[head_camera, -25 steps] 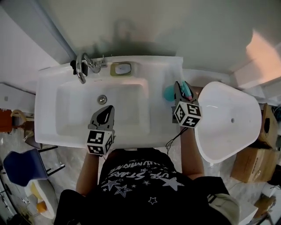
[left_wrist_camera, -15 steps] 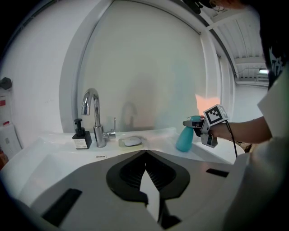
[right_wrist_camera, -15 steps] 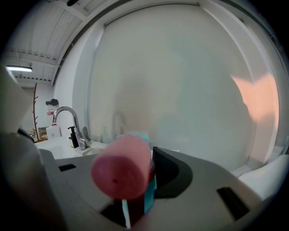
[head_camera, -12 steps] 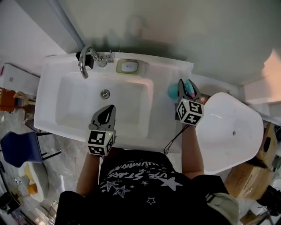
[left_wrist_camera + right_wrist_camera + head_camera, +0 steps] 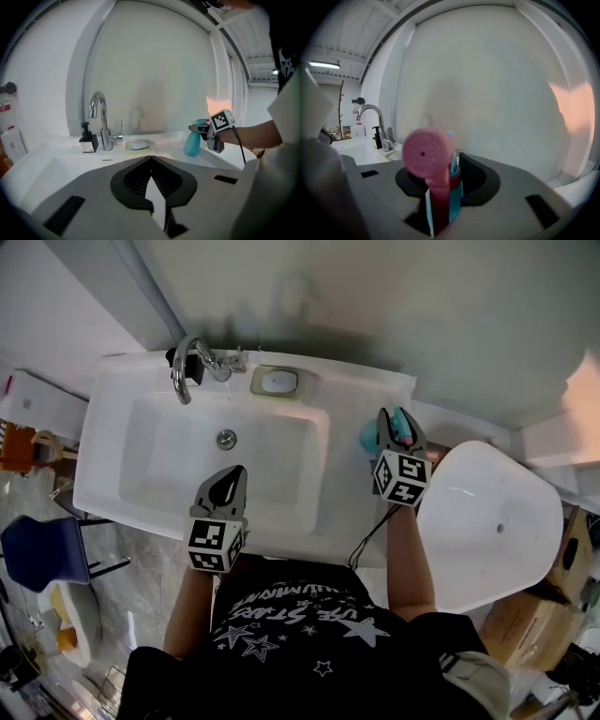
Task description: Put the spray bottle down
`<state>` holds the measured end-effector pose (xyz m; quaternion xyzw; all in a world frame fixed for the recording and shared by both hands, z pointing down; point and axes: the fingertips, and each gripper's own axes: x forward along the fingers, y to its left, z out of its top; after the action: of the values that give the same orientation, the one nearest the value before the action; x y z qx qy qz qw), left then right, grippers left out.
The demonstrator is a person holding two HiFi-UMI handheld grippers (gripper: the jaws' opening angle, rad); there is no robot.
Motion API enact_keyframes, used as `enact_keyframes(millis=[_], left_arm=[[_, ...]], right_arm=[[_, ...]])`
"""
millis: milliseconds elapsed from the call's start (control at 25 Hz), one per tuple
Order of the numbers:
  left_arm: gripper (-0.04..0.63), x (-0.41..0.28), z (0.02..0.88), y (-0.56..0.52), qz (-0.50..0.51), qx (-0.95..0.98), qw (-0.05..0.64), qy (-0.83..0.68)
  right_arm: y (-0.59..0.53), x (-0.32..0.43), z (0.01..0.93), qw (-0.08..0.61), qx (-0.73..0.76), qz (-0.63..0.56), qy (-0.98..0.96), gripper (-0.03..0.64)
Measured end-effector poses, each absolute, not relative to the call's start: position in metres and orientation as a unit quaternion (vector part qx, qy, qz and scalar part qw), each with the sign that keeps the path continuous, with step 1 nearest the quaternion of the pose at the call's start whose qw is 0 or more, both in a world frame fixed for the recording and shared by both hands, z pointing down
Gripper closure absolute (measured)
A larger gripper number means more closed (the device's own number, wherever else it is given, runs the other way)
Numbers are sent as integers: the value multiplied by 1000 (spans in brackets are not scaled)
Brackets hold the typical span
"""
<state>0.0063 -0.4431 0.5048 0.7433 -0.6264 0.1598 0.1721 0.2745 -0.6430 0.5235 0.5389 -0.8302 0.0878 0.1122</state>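
A teal spray bottle [image 5: 365, 437] with a pink head [image 5: 429, 152] stands upright on the right ledge of the white sink [image 5: 112, 427]. In the left gripper view the spray bottle's [image 5: 191, 143] base looks to rest on that ledge. My right gripper [image 5: 394, 418] is shut on the bottle's neck, just under the head, and in its own view the right gripper [image 5: 443, 183] has the neck between its jaws. My left gripper [image 5: 228, 474] hovers over the basin's front edge; the left gripper [image 5: 150, 159] is shut and holds nothing.
A chrome faucet [image 5: 183, 376], a black soap dispenser [image 5: 86, 140] and a soap dish [image 5: 277, 381] line the sink's back edge. A large white basin-like fixture [image 5: 487, 521] stands close to the right. A blue chair [image 5: 37, 559] and cardboard boxes [image 5: 525, 615] sit on the floor.
My right gripper has shifted a little and come down with the spray bottle over the right ledge, then settled. The left gripper has kept its place; the head view has shifted.
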Motion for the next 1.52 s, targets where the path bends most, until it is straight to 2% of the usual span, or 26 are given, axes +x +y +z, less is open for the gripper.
enact_keyframes(millis=[160,320,400,880,1320,1400,1520], left_arm=[[580,5,502,-443,158,747,168,-624],[580,2,499,-442,154,755,163,-616],[580,-2,498,-441,153,760,161,-610],[580,-25,484,-412,143,814,137,-546],[580,-44,476,-341,135,880,115,-441],[580,-41,478,-325,136,892,115,-415],[580,-36,483,-303,145,909,108,-375]], right_arm=[[-643,273,526,108,531,103,-834,451],[-637,271,532,114,527,126,-833,353],[-632,273,531,115,536,128,-827,330],[-546,292,502,103,616,123,-771,321],[-401,248,468,60,677,111,-725,321],[-369,243,466,53,686,120,-716,339],[-321,242,464,32,713,131,-688,500]])
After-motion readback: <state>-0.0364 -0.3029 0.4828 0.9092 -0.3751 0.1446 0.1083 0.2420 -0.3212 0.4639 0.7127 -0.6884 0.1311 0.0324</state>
